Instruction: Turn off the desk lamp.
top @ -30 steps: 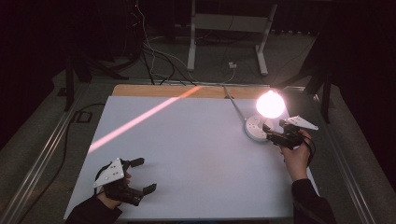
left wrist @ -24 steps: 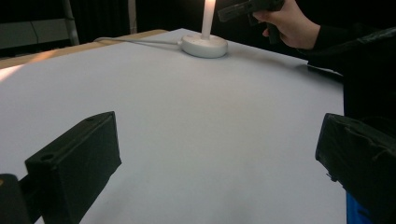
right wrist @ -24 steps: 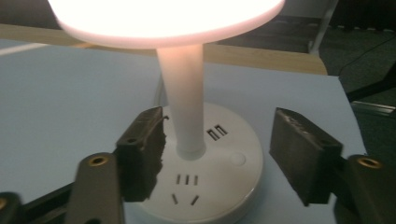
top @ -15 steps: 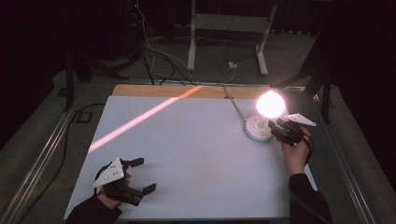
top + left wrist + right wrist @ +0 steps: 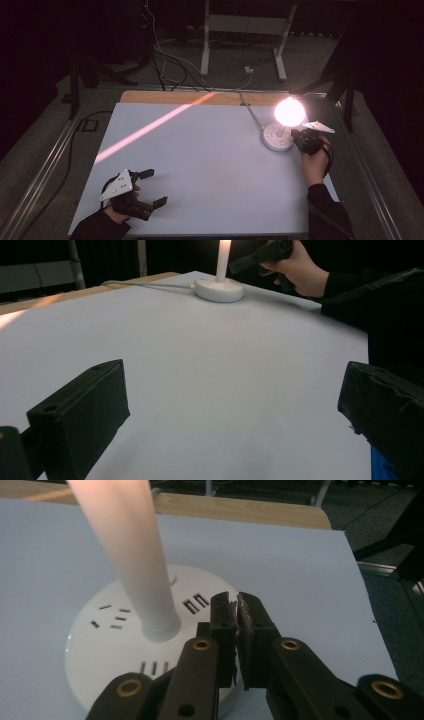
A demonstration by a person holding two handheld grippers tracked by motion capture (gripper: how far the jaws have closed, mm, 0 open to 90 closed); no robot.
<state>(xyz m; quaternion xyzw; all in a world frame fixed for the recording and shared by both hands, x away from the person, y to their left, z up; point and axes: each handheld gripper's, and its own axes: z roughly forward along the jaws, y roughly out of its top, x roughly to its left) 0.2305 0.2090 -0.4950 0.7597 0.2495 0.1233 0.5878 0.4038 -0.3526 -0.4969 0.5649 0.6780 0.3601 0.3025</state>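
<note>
A lit lamp with a glowing round bulb (image 5: 289, 111) stands on a round white socket base (image 5: 278, 139) at the table's far right. Its white stem (image 5: 130, 545) rises from the base (image 5: 100, 645). My right gripper (image 5: 296, 136) is at the base's right edge. Its jaws have just been closing and now meet, shut (image 5: 237, 600), with nothing between them, just over the base's rim beside a set of slots. My left gripper (image 5: 155, 187) rests near the front left corner, open (image 5: 232, 405), over bare table. The left gripper view shows the base (image 5: 219, 290) and the right gripper (image 5: 240, 265) far off.
The white table sheet (image 5: 200, 165) has a wooden strip (image 5: 165, 97) along its far edge and a pink streak of light (image 5: 150, 127) across it. A cord (image 5: 252, 112) runs from the base off the back. A metal stand (image 5: 240, 30) and cables lie on the floor beyond.
The right gripper's jaws have closed from open to shut while it edged slightly towards the lamp base. The left hand has stayed put.
</note>
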